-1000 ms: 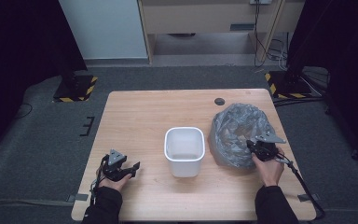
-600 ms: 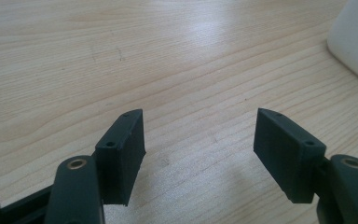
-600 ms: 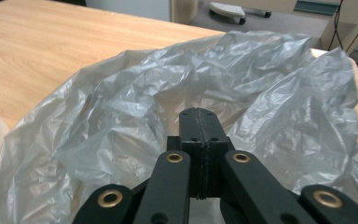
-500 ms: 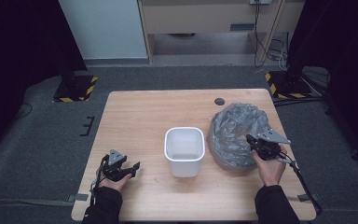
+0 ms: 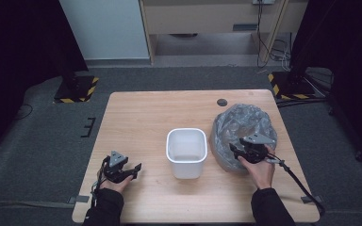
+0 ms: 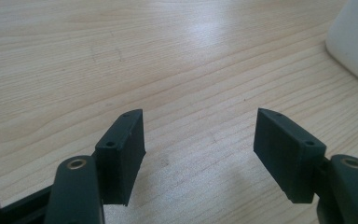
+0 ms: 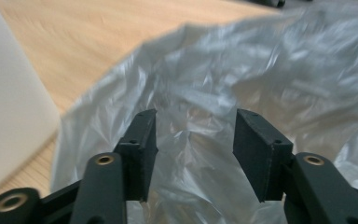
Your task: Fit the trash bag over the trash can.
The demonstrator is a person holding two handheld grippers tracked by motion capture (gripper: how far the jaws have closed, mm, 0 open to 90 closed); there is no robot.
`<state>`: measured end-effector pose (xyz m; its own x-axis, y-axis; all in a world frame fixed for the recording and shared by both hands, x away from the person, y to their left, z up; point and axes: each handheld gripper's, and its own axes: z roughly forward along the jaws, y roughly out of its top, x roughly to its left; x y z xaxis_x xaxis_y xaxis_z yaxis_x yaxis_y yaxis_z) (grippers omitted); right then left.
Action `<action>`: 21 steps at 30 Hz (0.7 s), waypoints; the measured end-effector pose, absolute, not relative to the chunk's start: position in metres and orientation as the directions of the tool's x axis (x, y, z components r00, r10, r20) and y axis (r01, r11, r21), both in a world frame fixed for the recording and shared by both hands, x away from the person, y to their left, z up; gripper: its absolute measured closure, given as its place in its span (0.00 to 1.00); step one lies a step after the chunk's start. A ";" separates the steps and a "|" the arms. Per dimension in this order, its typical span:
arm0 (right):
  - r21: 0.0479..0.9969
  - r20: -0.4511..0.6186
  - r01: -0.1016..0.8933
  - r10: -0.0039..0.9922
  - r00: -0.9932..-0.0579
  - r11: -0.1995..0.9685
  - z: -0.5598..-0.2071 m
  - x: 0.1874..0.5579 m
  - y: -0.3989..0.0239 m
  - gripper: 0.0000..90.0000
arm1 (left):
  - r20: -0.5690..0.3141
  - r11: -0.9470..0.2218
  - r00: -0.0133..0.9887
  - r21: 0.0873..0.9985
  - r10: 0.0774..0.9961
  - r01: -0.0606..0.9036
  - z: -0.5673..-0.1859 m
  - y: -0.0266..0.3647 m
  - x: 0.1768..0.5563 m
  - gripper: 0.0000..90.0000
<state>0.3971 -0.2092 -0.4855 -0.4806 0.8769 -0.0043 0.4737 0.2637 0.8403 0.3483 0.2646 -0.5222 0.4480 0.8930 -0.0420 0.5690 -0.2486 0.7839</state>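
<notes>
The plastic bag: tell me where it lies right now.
In the high view the plastic bag lies crumpled at the table's right side, just right of the white bin, with the right gripper at its near edge.

Bright table, dark surroundings under even overhead light.
In the high view the wooden table (image 5: 141, 113) is evenly lit while both side walls fall into near black. Soft glare streaks the wood in the left gripper view. In the right gripper view the crinkled plastic bag (image 7: 270, 84) glints and its far folds blur, as does the white bin (image 7: 9, 112) beside it.
</notes>
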 end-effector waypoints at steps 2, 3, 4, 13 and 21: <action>0.833 -0.014 0.479 0.877 -0.481 0.276 -0.488 0.398 -0.208 0.59 | -0.042 -0.248 0.448 0.784 0.893 0.570 -0.522 0.265 0.348 0.37; 0.830 -0.020 0.480 0.876 -0.482 0.283 -0.490 0.399 -0.207 0.63 | -0.042 -0.248 0.448 0.784 0.893 0.570 -0.522 0.265 0.348 0.37; 0.826 -0.019 0.484 0.874 -0.486 0.288 -0.492 0.400 -0.206 0.68 | -0.043 -0.248 0.448 0.784 0.893 0.569 -0.522 0.265 0.348 0.37; 0.795 -0.063 0.494 0.858 -0.510 0.352 -0.504 0.403 -0.201 1.00 | -0.047 -0.245 0.448 0.785 0.893 0.570 -0.522 0.265 0.348 0.37; 0.837 -0.051 0.456 0.873 -0.486 0.303 -0.491 0.399 -0.206 1.00 | -0.044 -0.248 0.449 0.783 0.893 0.570 -0.522 0.265 0.348 0.37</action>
